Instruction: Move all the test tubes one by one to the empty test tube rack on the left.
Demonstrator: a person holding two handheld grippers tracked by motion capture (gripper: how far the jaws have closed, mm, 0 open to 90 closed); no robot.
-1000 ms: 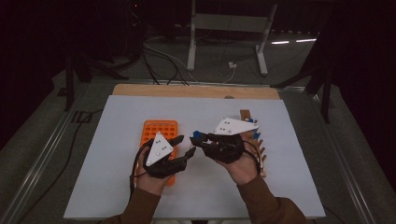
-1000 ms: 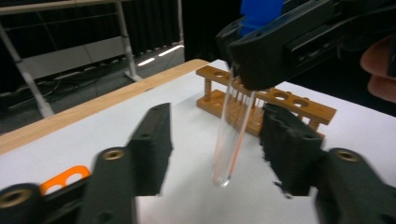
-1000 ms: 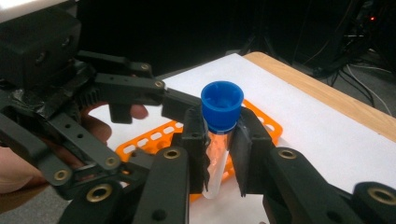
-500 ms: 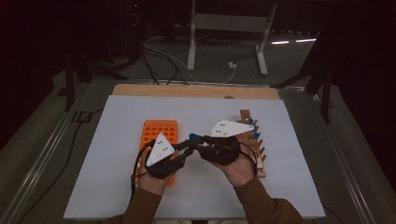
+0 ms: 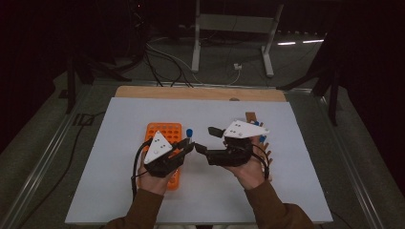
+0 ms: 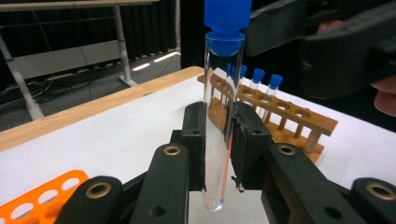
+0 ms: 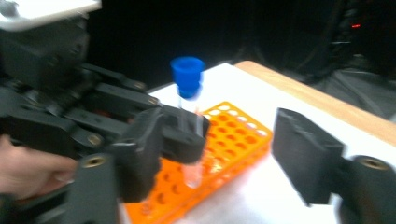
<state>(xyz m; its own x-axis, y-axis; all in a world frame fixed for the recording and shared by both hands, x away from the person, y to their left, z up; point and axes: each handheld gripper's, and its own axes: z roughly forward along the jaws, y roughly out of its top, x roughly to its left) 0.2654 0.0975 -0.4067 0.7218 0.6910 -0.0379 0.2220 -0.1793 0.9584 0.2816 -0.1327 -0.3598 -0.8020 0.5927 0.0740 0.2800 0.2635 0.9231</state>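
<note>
Orange tube rack (image 5: 163, 136): lies on the white table (image 5: 95, 181), left of centre, partly under the left hand (image 5: 154, 179). The right claw view shows its empty round wells (image 7: 233, 126).

Left claw (image 5: 189, 143): clenched on a clear test tube (image 6: 219, 121) with a blue cap (image 5: 189, 132), held upright above the table just beside the rack's right edge. The left claw view shows both pads pressed on the glass at mid-height, the rounded bottom hanging free below them; the high view gives only the cap above the tips. Its jaws have just been closing onto the tube.

Right claw (image 5: 204, 140): released, jaws standing apart on either side of the tube's place, tips near the left claw's tips. The right claw view shows one pad (image 7: 303, 154) well clear of the tube. Its jaws have just been opening, with nothing gripped between them.

Wooden tube rack (image 6: 280, 116): at the right, behind the right hand (image 5: 250, 171). The left claw view shows blue-capped tubes (image 6: 273, 91) standing in it, along with several empty holes.

Compared with a second ago: the tube has passed from the right claw's grip to the left's.
</note>
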